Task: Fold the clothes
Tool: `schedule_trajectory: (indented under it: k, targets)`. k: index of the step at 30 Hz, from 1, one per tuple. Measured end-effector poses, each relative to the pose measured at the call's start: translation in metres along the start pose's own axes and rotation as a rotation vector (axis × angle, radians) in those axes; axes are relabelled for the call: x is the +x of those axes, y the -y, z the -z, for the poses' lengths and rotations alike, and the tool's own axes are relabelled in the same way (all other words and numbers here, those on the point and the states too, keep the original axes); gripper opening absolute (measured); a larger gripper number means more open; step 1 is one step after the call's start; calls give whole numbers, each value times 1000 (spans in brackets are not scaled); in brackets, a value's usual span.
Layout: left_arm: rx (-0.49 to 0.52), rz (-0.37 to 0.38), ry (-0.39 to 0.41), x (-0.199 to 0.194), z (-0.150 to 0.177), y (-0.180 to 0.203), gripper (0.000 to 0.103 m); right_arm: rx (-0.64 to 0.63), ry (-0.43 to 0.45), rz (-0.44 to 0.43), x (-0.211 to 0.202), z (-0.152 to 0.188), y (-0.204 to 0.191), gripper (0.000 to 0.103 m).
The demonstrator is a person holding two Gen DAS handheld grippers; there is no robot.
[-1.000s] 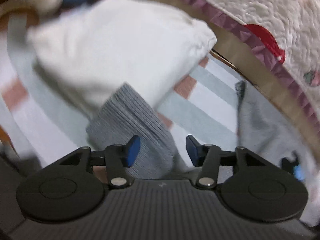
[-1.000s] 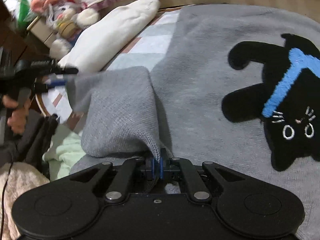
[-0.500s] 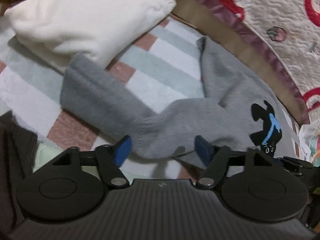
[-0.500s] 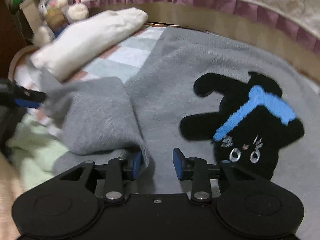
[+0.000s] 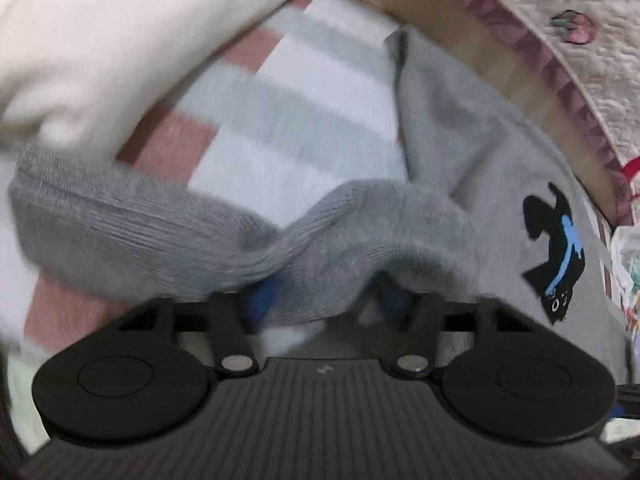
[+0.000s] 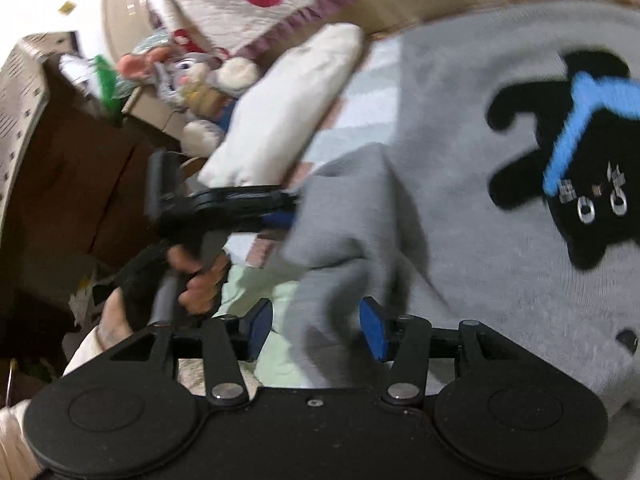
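A grey knit sweater with a black and blue cat motif lies spread on the striped bed sheet. Its sleeve runs left in a bunched ridge. My left gripper is closing, with a fold of that sleeve filling the gap and draping over the blue pads. The right wrist view shows that left gripper at the sleeve's edge, held by a hand. My right gripper is opening, and loose sleeve fabric hangs between its pads, unpressed. The cat motif lies to its right.
A white pillow lies at the upper left, touching the sleeve's end. A tan bed edge and a patterned quilt border the far side. A stuffed toy and a light green cloth are at the left.
My left gripper let the sleeve go, opened wide, then came down on a fold of it and narrowed. My right gripper released its fold, opened and lifted, swinging left.
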State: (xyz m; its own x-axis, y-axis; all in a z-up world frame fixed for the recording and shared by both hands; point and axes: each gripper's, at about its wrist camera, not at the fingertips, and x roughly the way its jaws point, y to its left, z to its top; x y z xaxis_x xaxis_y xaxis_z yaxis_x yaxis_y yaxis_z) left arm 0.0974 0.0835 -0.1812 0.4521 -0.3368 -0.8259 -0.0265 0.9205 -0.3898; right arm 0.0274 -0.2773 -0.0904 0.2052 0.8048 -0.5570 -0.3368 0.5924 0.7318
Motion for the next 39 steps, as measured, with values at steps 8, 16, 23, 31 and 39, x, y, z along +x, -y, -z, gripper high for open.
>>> schedule_trajectory:
  k: [8, 16, 23, 31, 39]
  targets:
    - [-5, 113, 160, -35, -12, -13, 26, -174, -109, 86, 45, 5, -16, 11]
    - [-347, -33, 126, -63, 5, -72, 73, -130, 87, 239, 6, -8, 4, 9]
    - [-420, 46, -54, -35, 17, -66, 77, -103, 67, 411, 17, 3, 17, 9]
    - [-190, -184, 29, 1, -8, -20, 84, -187, -33, -11, 13, 9, -16, 9]
    - [-87, -161, 156, -8, -20, -24, 7, -276, -63, 124, 21, 13, -26, 14]
